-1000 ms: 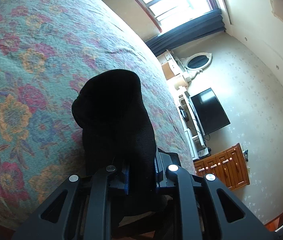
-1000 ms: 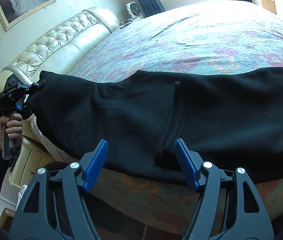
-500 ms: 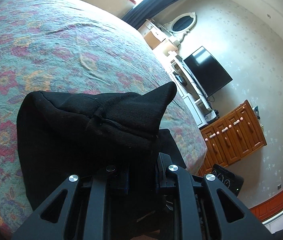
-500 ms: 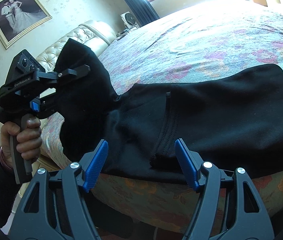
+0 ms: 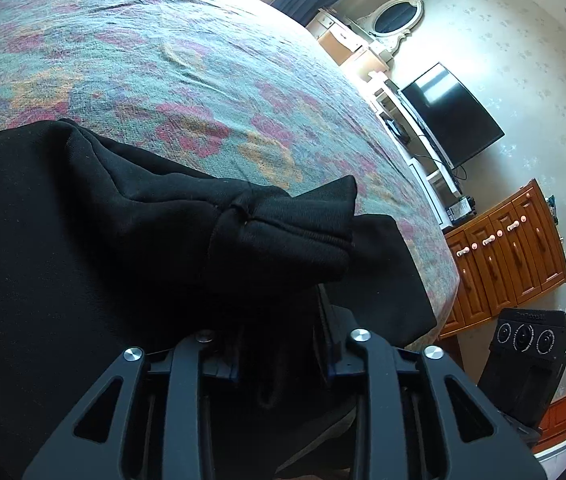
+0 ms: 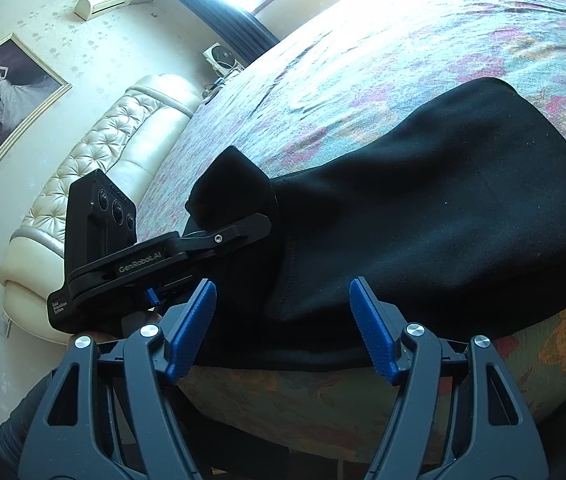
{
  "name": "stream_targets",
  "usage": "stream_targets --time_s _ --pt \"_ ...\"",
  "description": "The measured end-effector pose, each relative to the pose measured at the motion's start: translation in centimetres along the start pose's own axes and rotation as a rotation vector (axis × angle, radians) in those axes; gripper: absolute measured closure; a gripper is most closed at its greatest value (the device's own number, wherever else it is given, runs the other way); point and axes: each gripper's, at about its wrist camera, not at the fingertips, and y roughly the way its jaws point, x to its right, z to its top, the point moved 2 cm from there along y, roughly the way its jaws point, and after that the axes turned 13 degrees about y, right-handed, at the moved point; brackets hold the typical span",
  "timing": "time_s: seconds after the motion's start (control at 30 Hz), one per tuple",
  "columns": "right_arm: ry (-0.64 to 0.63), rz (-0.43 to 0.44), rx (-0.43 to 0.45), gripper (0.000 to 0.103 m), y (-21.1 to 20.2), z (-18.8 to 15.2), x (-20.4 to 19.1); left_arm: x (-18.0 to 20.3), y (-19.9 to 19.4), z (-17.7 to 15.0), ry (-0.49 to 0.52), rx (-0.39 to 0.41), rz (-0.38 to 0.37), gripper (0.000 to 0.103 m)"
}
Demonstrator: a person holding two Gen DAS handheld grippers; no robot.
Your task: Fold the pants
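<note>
The floral bedspread [image 6: 423, 40] is carrying the black pants [image 6: 443, 208] along the bed's near edge. The left gripper [image 6: 239, 232], clamping the leg end, is now bringing it over the body where a second ago it stretched flat, so the fold is nearly closing. The right gripper [image 6: 283, 328] is hovering, jaws spread and empty.

left gripper [image 5: 279, 360] fingertips buried in the black pants [image 5: 123, 248], pants' right end cut off by the frame edge, person's hand hidden behind the gripper body
</note>
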Motion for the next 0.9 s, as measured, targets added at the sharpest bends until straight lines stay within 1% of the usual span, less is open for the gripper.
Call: stream_targets --time_s 0.07,0.17,0.23,0.27,0.3,0.33,0.37,0.4,0.47,0.53,0.6,0.7,0.77,0.83,0.87,0.9 --pt "0.008 0.003 0.002 0.034 0.0 0.2 0.0 0.5 -0.6 0.1 -0.008 0.025 -0.046 0.060" --pt "0.009 0.000 0.007 0.034 -0.2 0.5 0.1 1.4 -1.8 0.2 0.001 0.039 -0.060 0.058" --pt "0.022 0.006 0.011 0.034 -0.4 0.8 0.3 1.7 -3.4 0.2 -0.006 0.071 -0.068 0.056" --pt "0.030 0.013 0.010 0.034 -0.6 0.9 0.3 1.7 -4.5 0.1 -0.011 0.094 -0.065 0.053" --pt "0.035 0.019 0.008 0.034 -0.7 1.1 0.3 1.5 -5.7 0.0 -0.014 0.121 -0.058 0.046" --pt "0.037 0.023 0.007 0.034 -0.7 1.4 0.2 1.2 -7.0 -0.1 -0.015 0.153 -0.045 0.041" --pt "0.036 0.024 0.010 0.033 -0.8 1.8 0.0 0.7 -8.4 -0.3 -0.014 0.184 -0.018 0.040" --pt "0.031 0.022 0.014 0.030 -0.8 2.1 -0.2 0.1 -9.6 -0.5 -0.015 0.208 0.023 0.038" --pt "0.022 0.013 0.007 0.028 -0.4 2.8 -0.6 -1.8 -11.8 -1.2 -0.029 0.247 0.129 0.036" --pt "0.024 0.004 -0.023 0.028 0.6 3.4 -0.9 -4.3 -13.5 -2.2 -0.075 0.278 0.224 0.035" --pt "0.027 0.002 -0.052 0.028 1.7 3.9 -1.1 -7.2 -14.4 -3.5 -0.169 0.277 0.281 0.035" --pt "0.026 -0.048 -0.078 0.028 3.6 4.7 -1.5 -10.9 -14.5 -5.7 -0.322 0.258 0.300 0.035" --pt "0.011 -0.068 -0.115 0.028 5.0 4.6 -2.0 -12.2 -14.1 -6.9 -0.389 0.244 0.297 0.035" --pt "-0.031 -0.079 -0.160 0.028 6.4 4.2 -3.0 -12.9 -13.6 -7.4 -0.425 0.227 0.299 0.035" --pt "-0.061 -0.092 -0.180 0.029 6.9 3.7 -3.6 -12.9 -13.3 -7.5 -0.425 0.219 0.297 0.035" --pt "-0.088 -0.110 -0.193 0.038 7.3 3.3 -4.0 -12.6 -13.1 -7.6 -0.416 0.214 0.298 0.035"
